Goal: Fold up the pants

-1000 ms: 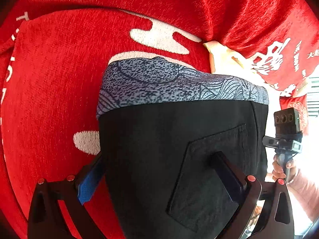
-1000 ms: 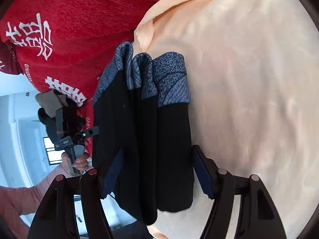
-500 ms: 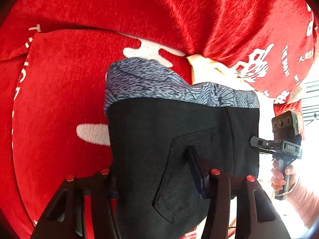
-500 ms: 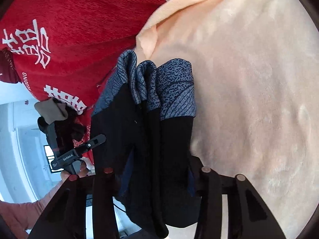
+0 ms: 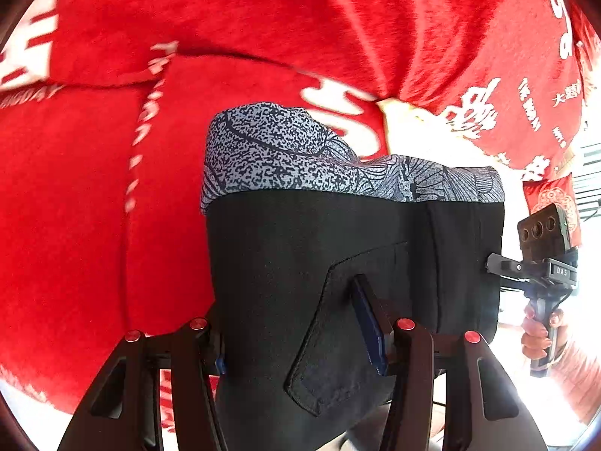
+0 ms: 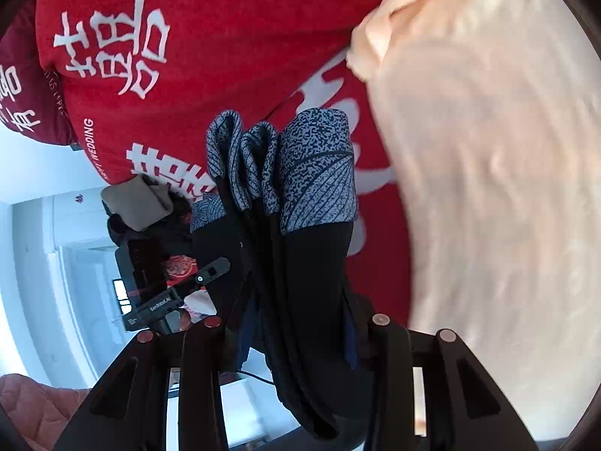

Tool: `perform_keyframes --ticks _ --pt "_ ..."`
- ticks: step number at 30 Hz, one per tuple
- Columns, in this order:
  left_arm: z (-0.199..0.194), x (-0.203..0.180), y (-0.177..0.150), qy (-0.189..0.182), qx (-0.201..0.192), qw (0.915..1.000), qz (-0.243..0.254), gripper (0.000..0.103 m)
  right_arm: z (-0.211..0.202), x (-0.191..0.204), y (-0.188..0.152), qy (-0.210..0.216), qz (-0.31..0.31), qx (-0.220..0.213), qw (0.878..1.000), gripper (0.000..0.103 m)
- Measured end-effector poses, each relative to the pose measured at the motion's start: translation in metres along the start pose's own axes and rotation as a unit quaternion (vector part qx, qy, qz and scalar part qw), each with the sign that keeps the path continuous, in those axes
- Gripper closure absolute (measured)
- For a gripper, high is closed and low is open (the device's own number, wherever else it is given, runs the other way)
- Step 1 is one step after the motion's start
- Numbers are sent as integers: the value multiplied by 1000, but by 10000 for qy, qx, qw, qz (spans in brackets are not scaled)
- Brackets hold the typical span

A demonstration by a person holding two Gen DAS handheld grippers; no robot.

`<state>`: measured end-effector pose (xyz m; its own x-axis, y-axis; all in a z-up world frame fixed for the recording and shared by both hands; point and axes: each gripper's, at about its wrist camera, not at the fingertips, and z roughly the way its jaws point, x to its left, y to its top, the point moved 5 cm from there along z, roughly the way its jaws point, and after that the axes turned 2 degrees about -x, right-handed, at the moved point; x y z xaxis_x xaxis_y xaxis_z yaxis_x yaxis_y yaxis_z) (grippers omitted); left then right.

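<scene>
The folded black pants point(image 5: 308, 255), with a grey patterned waistband point(image 5: 285, 158) at the far end, hang lifted above the bedding. My left gripper point(image 5: 296, 342) is shut on one side of the bundle, one blue pad point(image 5: 370, 327) pressing by the back pocket. In the right wrist view the pants point(image 6: 311, 263) show as several stacked layers. My right gripper point(image 6: 296, 327) squeezes them from both sides, its jaws still closing. Each gripper shows in the other's view: the right one point(image 5: 541, 259) in a hand, the left one point(image 6: 169, 297) beside the pants.
A red cover with white characters point(image 5: 112, 188) lies under and behind the pants. A peach blanket point(image 6: 507, 188) spreads to the right of it. A hand point(image 5: 541, 334) in a pink sleeve holds the right gripper. A bright white room point(image 6: 37, 225) lies beyond.
Both grippers went from open around the pants to shut on them. The bundle has come up off the bedding, and the red cover now looks farther away.
</scene>
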<state>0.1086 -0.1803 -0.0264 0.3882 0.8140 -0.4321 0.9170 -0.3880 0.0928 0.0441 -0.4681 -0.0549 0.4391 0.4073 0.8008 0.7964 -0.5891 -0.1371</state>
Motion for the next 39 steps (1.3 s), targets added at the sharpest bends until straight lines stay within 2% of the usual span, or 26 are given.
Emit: perform_keyframes --ticks 4,6,7,9,11,13,17,19,24,28,36,39 --pt "9 32 -18 252 88 9996 9 48 38 3 -24 108 166 109 9997 61" --pt "23 48 -27 393 175 9991 0 42 56 0 -31 32 202 196 9996 61" --pt "31 58 -31 586 172 9981 41 38 65 -2 -35 -36 225 252 9994 61" --pt "34 69 -32 780 -128 9968 108 12 81 -7 -38 -235 211 380 9988 61" --pt "36 78 -31 967 -223 9950 90 1 90 -11 -40 -592 8 419 9974 61" --pt "34 82 -31 1026 -273 9943 40 1 91 -16 -38 -783 -50 375 9962 59" --pt "17 80 -31 1473 -435 9880 175 1 84 -25 -37 -1435 -15 217 9894 44" --pt "2 79 -34 1592 -534 9855 226 2 75 -23 -40 -1764 -107 103 9842 44" --pt "-21 62 -41 1565 -573 9855 308 2 59 -4 -49 -2508 -574 -39 9663 44" --pt "-23 50 -54 1623 -366 9858 230 1 56 8 -64 -2627 -782 52 9617 44" --pt "-38 26 -82 1882 -197 9817 198 1 53 21 -97 -2801 -390 6 9592 43" --pt "-45 23 -87 1974 -127 9802 133 1 52 33 -109 -2912 -407 -48 9558 34"
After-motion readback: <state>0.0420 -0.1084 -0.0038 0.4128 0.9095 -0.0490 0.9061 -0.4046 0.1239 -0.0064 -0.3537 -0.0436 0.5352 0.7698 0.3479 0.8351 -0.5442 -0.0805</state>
